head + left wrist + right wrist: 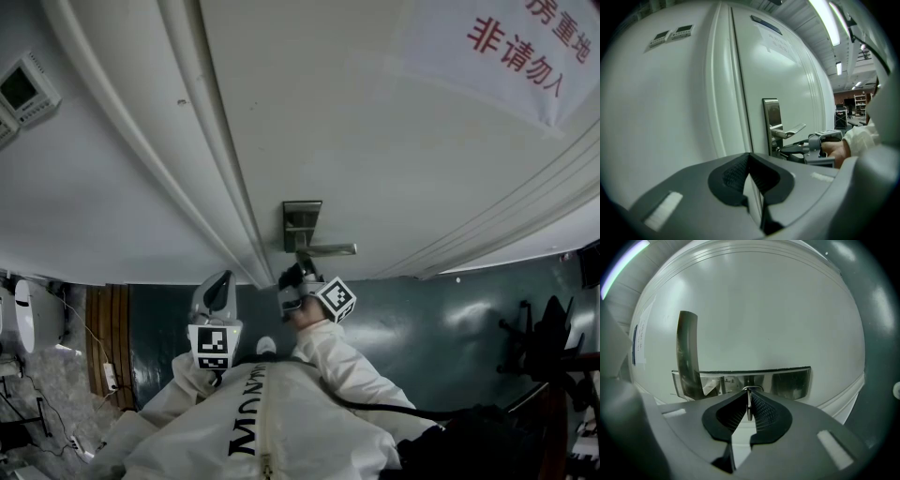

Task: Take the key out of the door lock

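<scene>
Right claw (749, 394) clamped flat on key (749, 408). Key seated in lock (764, 380) just beside handle (687, 348); grip judged set for straight pull. Left claw (750, 157) together, empty, well apart from handle, idle.

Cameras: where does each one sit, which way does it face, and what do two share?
Head view: on the person's head, facing the door and lock plate; sleeve, left hand-held gripper and right hand-held gripper show.
Left gripper view: on the left one, facing the door; its shut jaws show.
Right gripper view: on the right one, facing the lock plate; its jaws grip the key.
Shared: head view and left gripper view both show the handle.
</scene>
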`<state>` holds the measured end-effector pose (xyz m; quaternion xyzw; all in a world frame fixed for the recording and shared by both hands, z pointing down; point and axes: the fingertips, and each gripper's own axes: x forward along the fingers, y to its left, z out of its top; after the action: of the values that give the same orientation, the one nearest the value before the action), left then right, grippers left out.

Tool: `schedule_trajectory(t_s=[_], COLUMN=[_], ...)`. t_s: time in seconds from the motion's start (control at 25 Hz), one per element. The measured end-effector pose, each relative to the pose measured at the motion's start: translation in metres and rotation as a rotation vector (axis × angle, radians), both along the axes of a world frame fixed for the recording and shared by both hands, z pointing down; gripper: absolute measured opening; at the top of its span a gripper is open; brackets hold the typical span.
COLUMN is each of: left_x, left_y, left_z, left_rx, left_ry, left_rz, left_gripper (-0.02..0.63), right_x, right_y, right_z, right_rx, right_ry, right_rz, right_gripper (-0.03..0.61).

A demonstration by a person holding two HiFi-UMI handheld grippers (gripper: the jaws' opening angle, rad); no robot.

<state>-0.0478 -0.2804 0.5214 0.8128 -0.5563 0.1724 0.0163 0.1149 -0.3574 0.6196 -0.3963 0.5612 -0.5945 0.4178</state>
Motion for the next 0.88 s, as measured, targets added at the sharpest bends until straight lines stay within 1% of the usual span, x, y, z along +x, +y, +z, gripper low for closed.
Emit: schedule_trajectory(t_s=[0.16, 0.6, 0.76, 0.88], left_x=[0.003, 0.004, 0.003, 0.005], left_y=[0.0, 0.004, 0.007, 0.009], left_z=[0.001, 0.0, 0.0, 0.0], left_rx=[-0.002, 0.002, 0.005, 0.004], left_ry=[0.002, 0.001, 0.003, 0.004], left_rz=[0.007, 0.013, 0.011, 0.017], left_gripper=[0.0, 0.0, 0.0, 0.0], right_x=[0.0, 0.001, 0.0, 0.0], right_y=[0.001, 0.001, 0.012, 0.022], right_z=[0.001, 0.002, -0.001, 0.0], right_rx=[-0.016, -0.005, 0.014, -0.007], right_ry=[0.008, 0.019, 0.012, 0.027], right_rz=[0.0, 0.006, 0.004, -0.008], right_gripper=[0.023, 0.021, 0.021, 0.021])
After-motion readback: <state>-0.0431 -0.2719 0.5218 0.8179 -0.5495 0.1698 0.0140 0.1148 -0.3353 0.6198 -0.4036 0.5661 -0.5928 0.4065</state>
